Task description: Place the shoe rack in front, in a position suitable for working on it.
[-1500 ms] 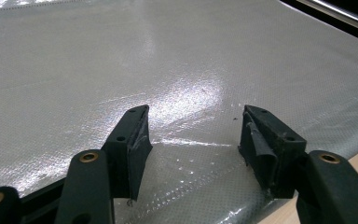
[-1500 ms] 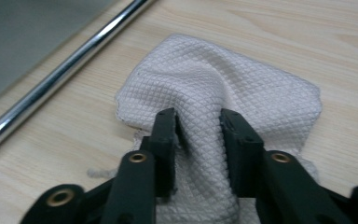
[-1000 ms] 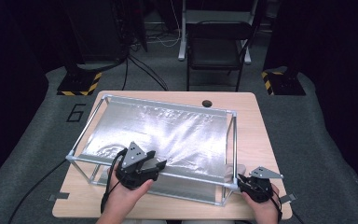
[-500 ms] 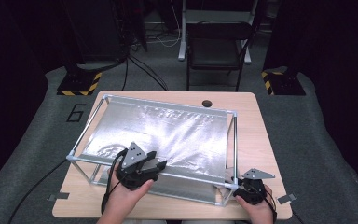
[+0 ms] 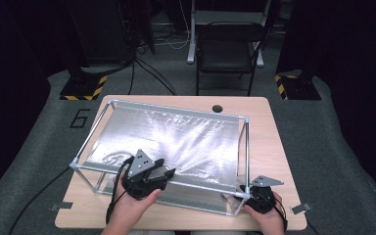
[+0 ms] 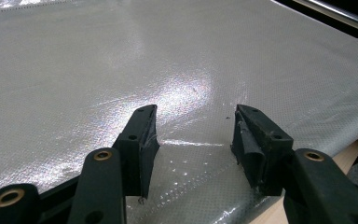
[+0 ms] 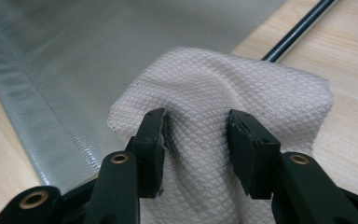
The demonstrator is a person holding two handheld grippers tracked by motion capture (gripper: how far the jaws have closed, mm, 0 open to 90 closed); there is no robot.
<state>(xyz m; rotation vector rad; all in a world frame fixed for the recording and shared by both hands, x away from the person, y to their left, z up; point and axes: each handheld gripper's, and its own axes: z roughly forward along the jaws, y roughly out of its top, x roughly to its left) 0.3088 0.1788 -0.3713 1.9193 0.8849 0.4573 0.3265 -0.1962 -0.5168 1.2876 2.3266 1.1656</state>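
A: How is the right gripper (image 7: pixel 196 140) standing?

B: Its jaws have just been opening and are now sitting about half apart. A white quilted cloth (image 7: pixel 242 93) is bulging up between them in the middle of the right gripper view; the left jaw's pad is brushing a fold, the right one looks just clear of it, so nothing is being pinched.

A: And in the high view?

B: The right gripper (image 5: pixel 263 195) is sitting at the lower right of the frame, a hand wrapped round it, just beside the near right corner of the metal frame (image 5: pixel 247 147). The cloth (image 5: pixel 230 198) is peeking out pale at that same corner, lying on the wooden tabletop (image 5: pixel 269 127).

A: The left gripper (image 6: pixel 193 140)?

B: Standing open, roughly halfway, with nothing between the jaws. It is hovering low over the silver sheet (image 6: pixel 121 60); whether the tips are touching it I cannot tell. In the high view the left gripper (image 5: pixel 149 174) is showing at the lower centre-left, over the near edge of the silver sheet (image 5: pixel 176 137) stretched across the frame.

A: Any writing?

B: A large "6" (image 5: pixel 81 118) is showing on the grey floor at the left of the high view.
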